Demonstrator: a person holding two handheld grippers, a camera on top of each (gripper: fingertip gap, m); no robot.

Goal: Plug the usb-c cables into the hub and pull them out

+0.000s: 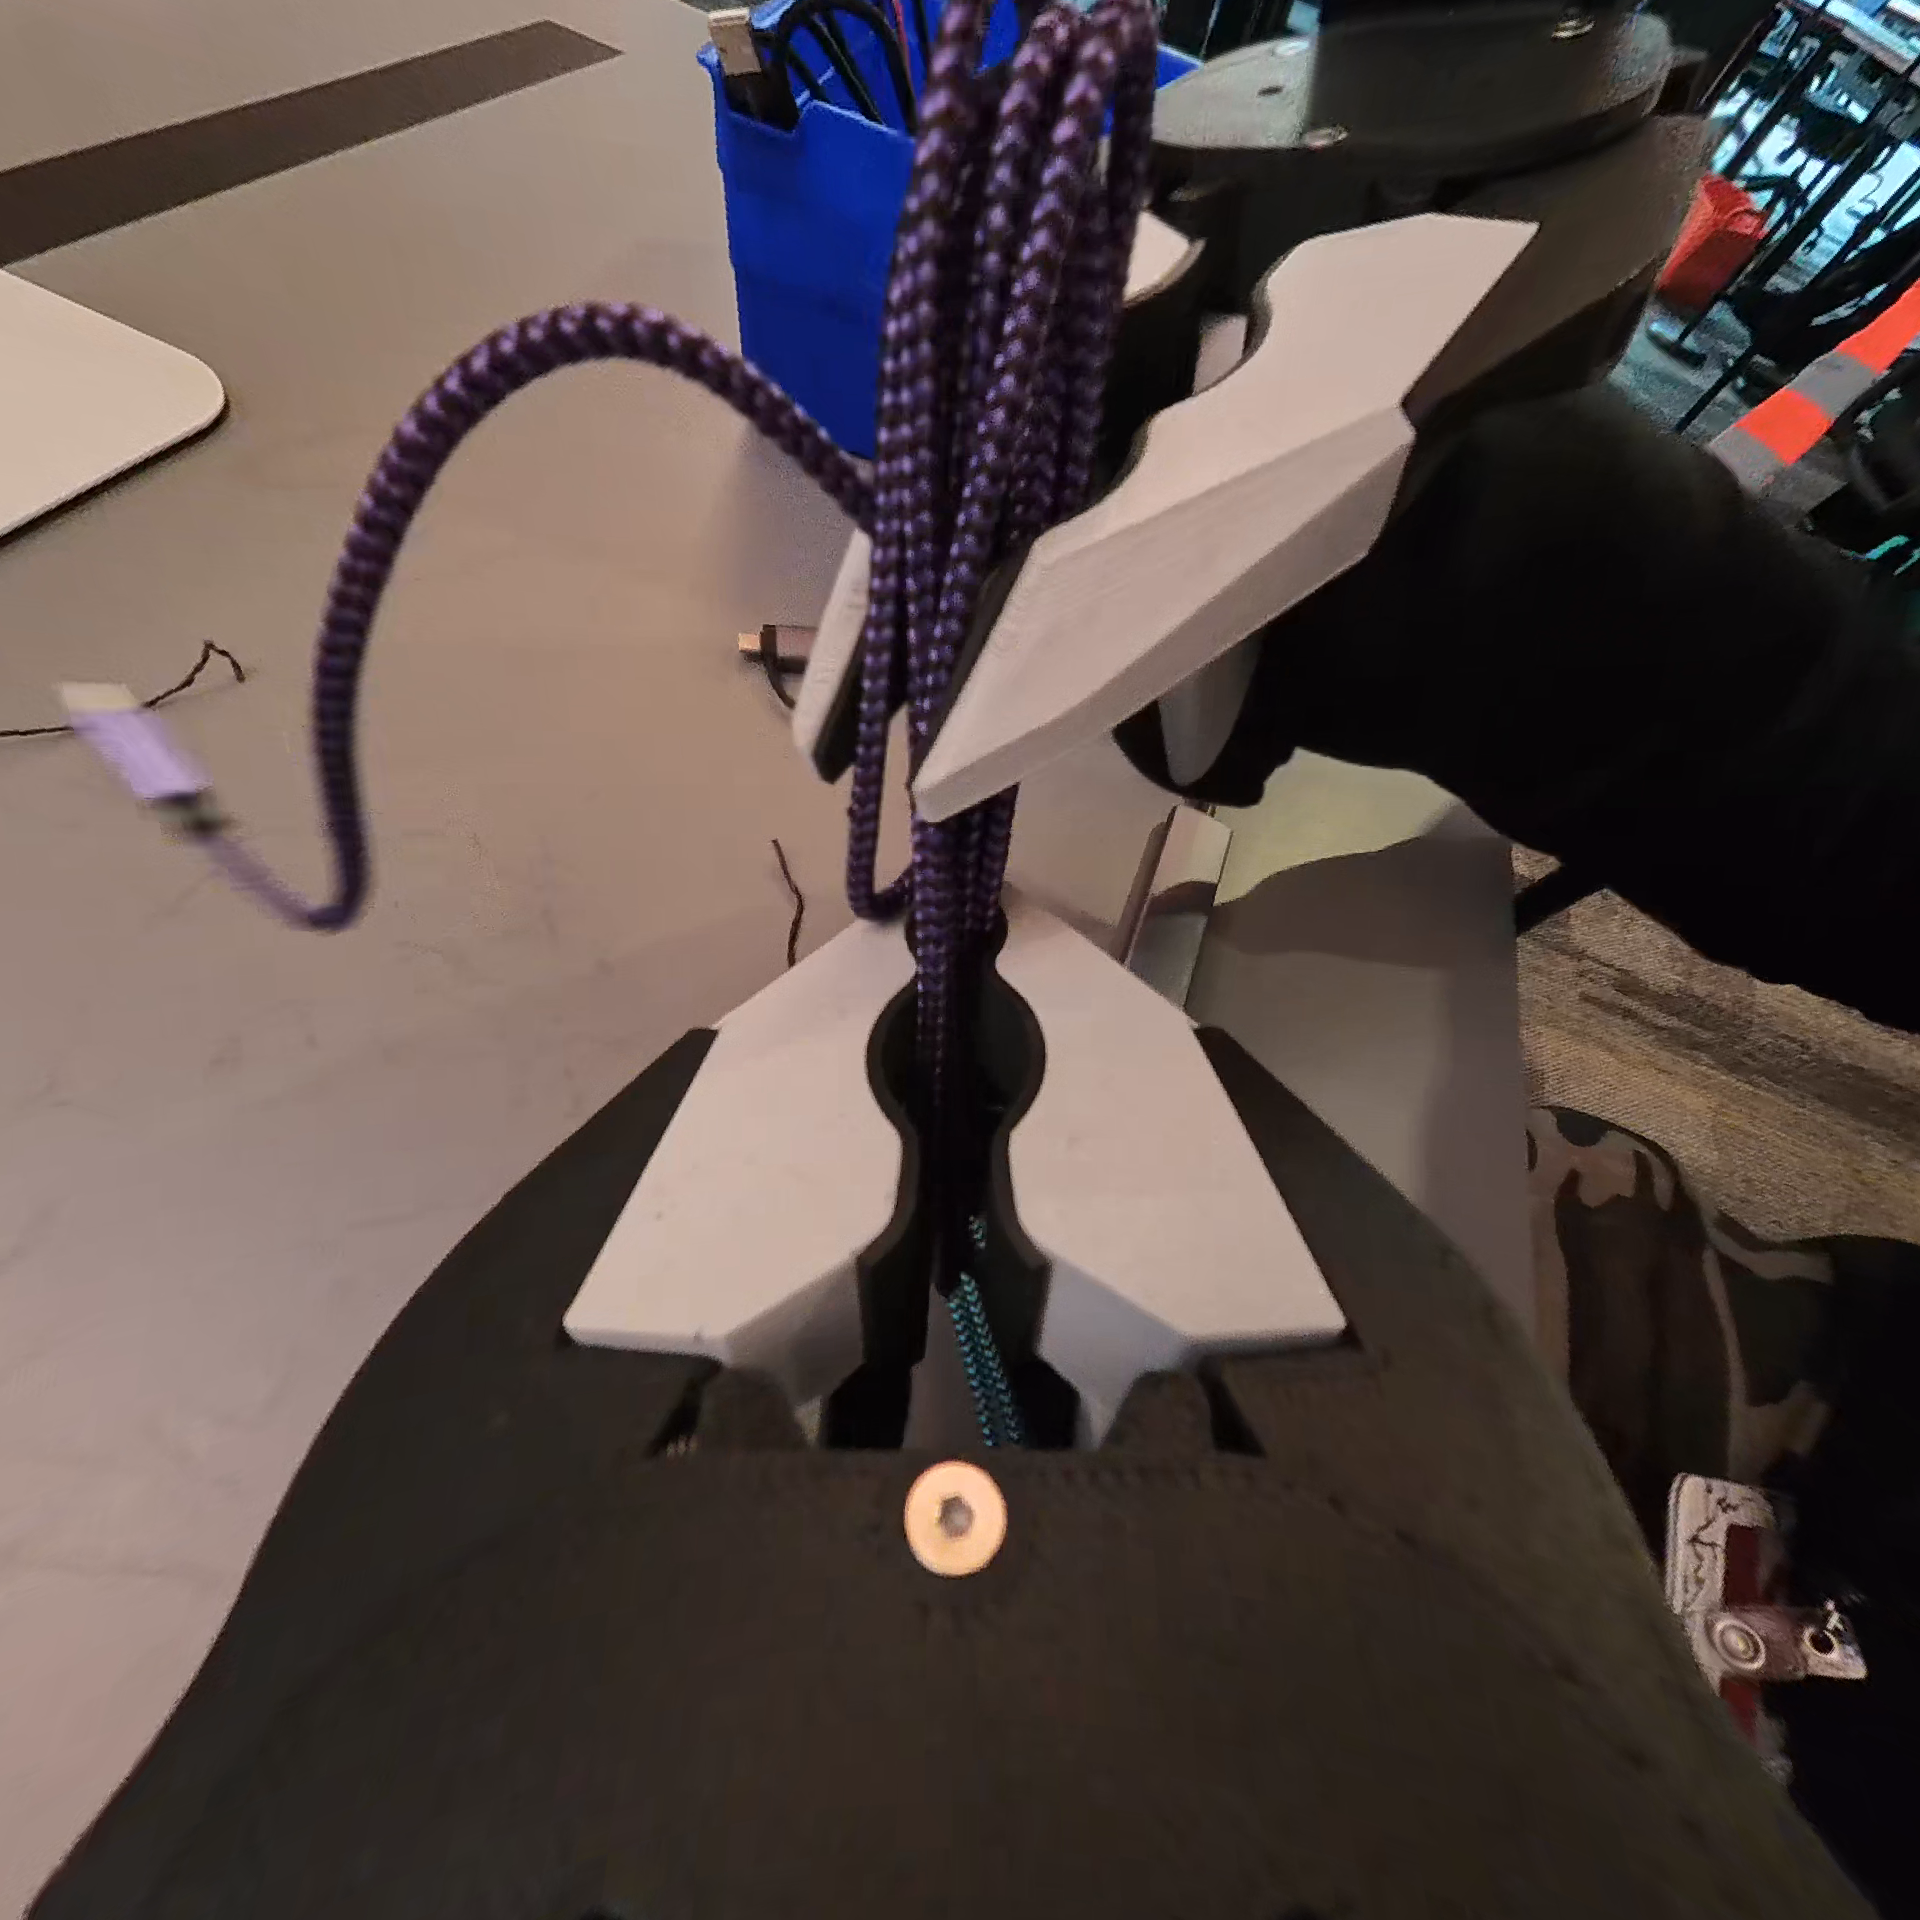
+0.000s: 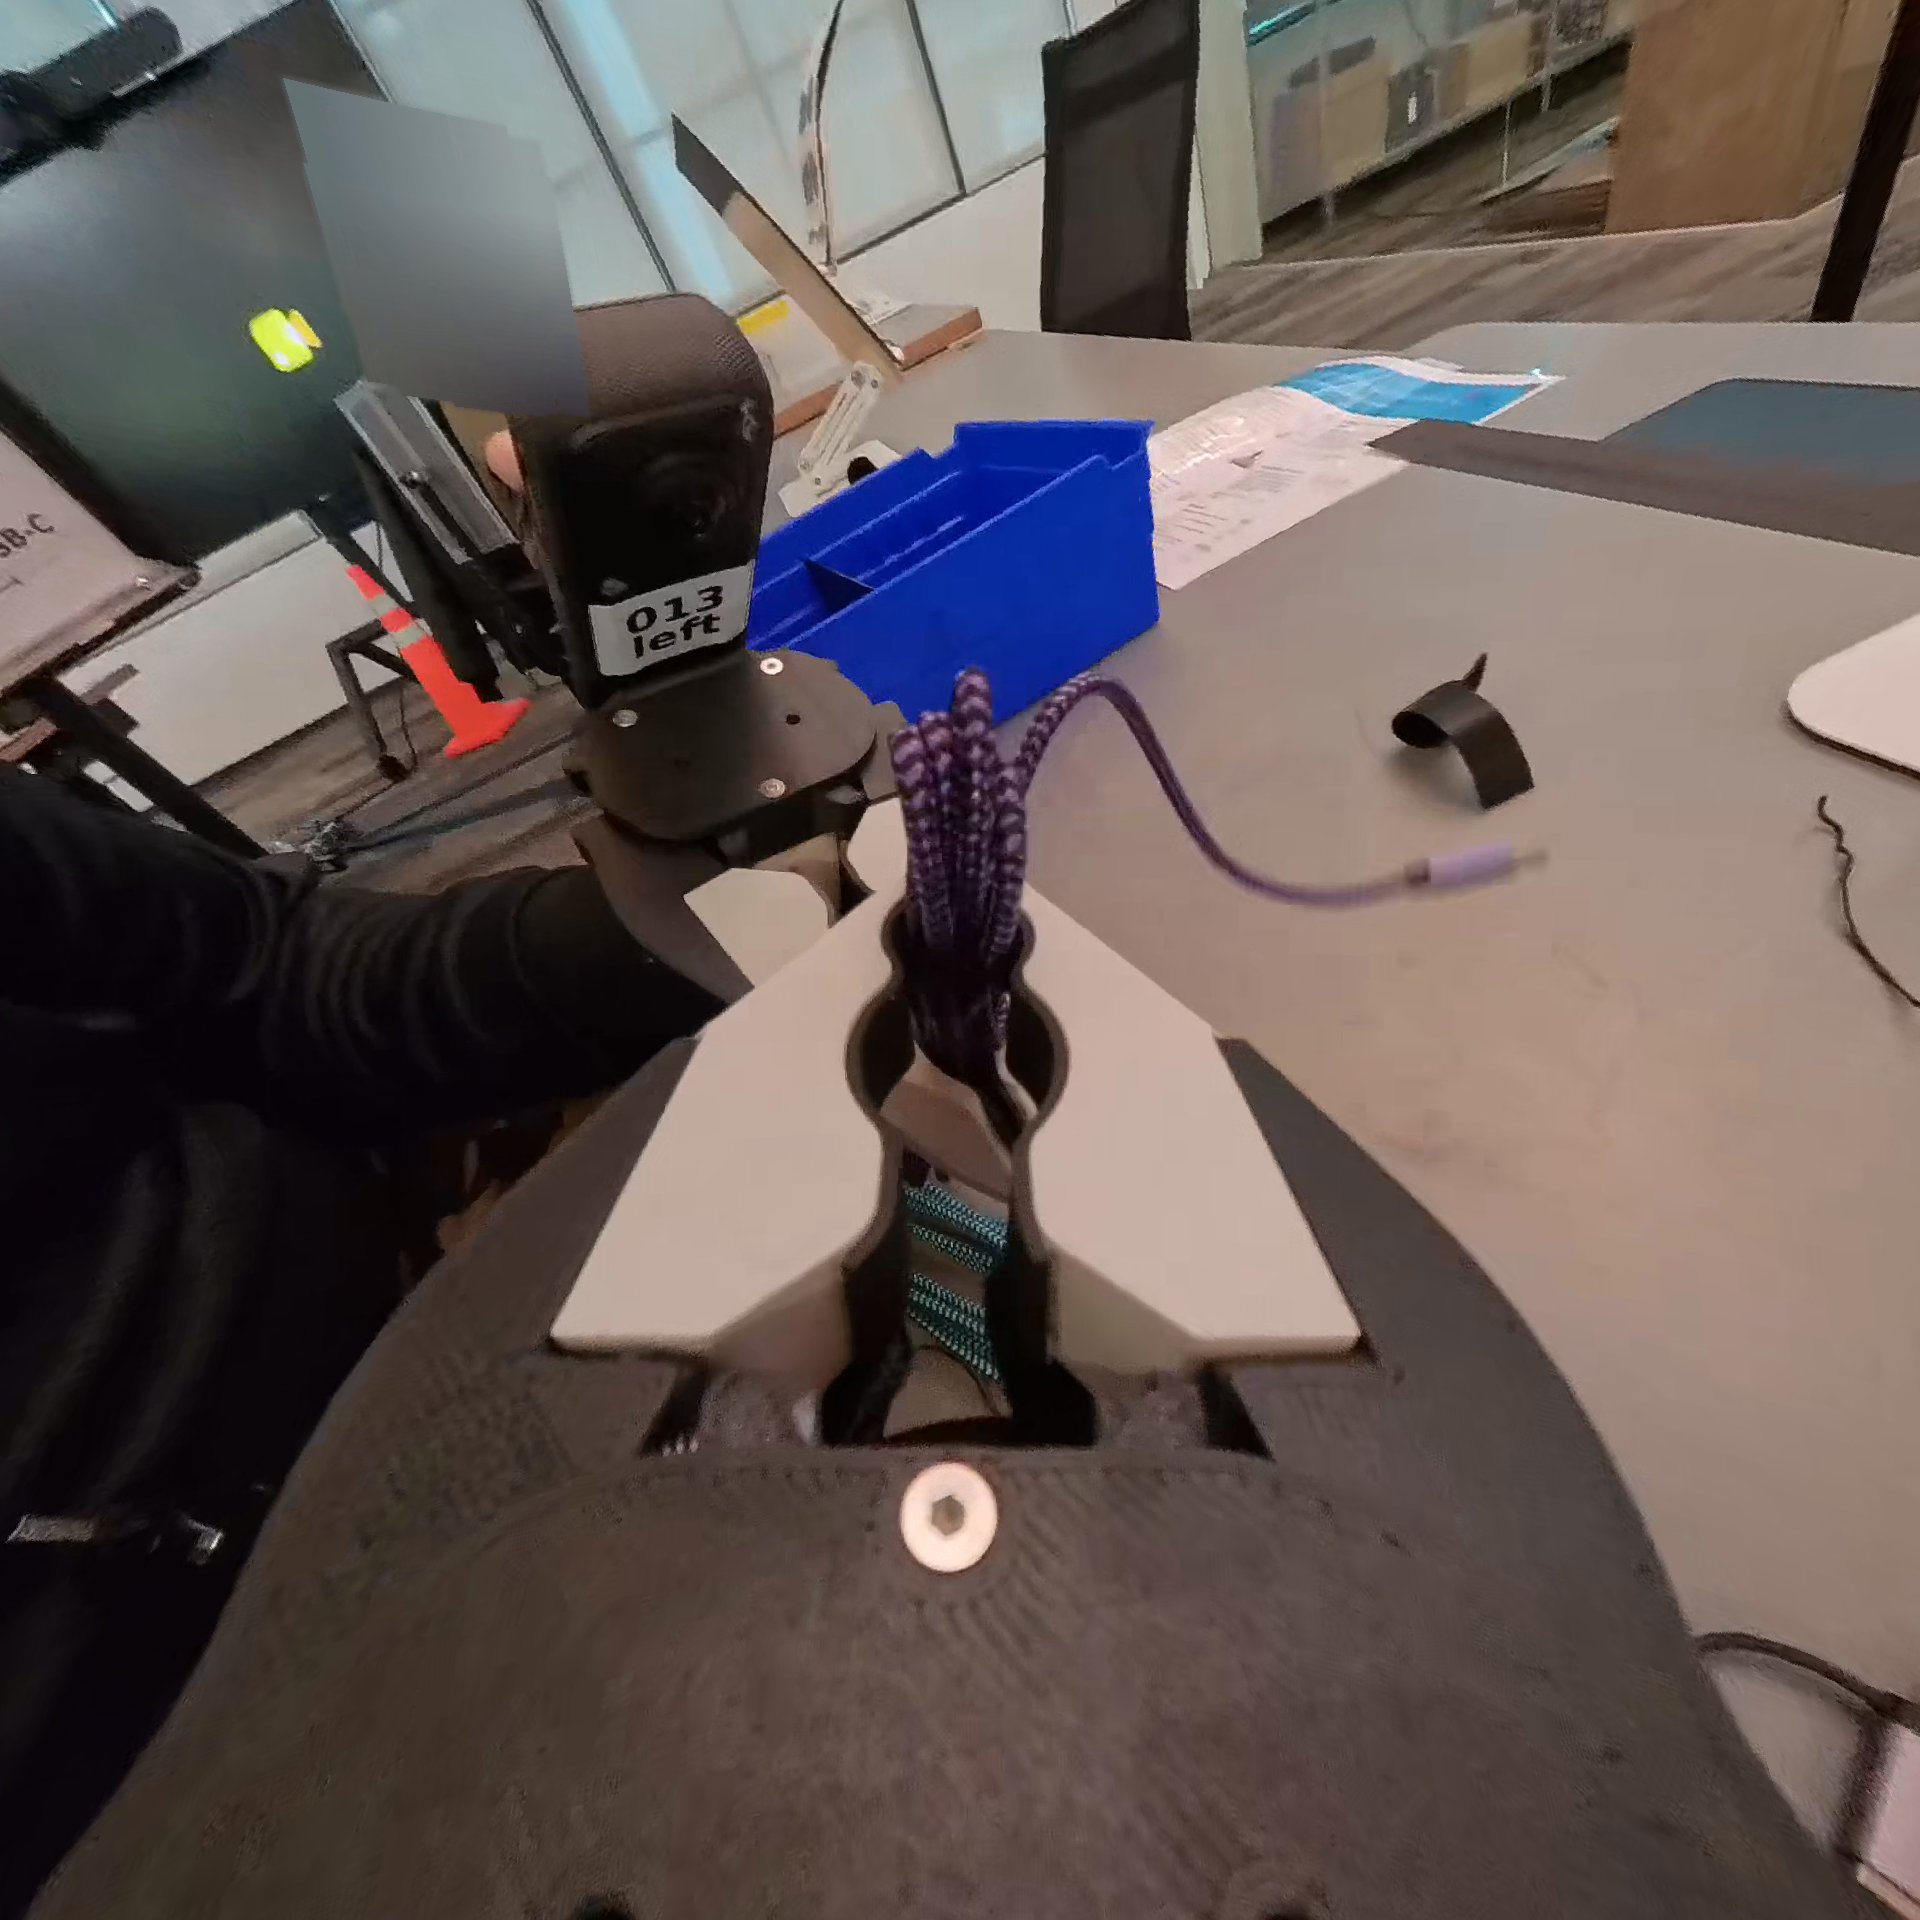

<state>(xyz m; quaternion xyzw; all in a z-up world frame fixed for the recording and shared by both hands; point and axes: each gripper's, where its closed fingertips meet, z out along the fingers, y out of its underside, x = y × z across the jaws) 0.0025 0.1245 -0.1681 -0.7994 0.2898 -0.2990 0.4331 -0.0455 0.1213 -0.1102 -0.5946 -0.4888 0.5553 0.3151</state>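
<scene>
A coiled purple braided USB-C cable (image 1: 997, 343) hangs as a bundle of several strands. My left gripper (image 1: 951, 935) is shut on the lower part of the bundle. My right gripper (image 1: 883, 769) is shut on the same bundle just above it. In the right wrist view my right gripper (image 2: 958, 925) clamps the bundle (image 2: 961, 790), whose loops stick up past the fingertips. The cable's free end curves out to a lilac plug (image 1: 135, 748) in the air over the table (image 2: 1475, 862). A teal braided cable (image 2: 951, 1278) shows below, between the fingers. I see no hub.
A blue bin (image 2: 987, 582) holding more cables (image 1: 821, 260) stands on the grey table behind the bundle. A black strap (image 2: 1465, 738), a white pad (image 2: 1860, 696), papers (image 2: 1299, 447), a loose grey plug (image 1: 774, 644) and black thread (image 1: 197, 675) lie on the table. The gap from one gripper's tips to the other's is roughly 7 centimetres.
</scene>
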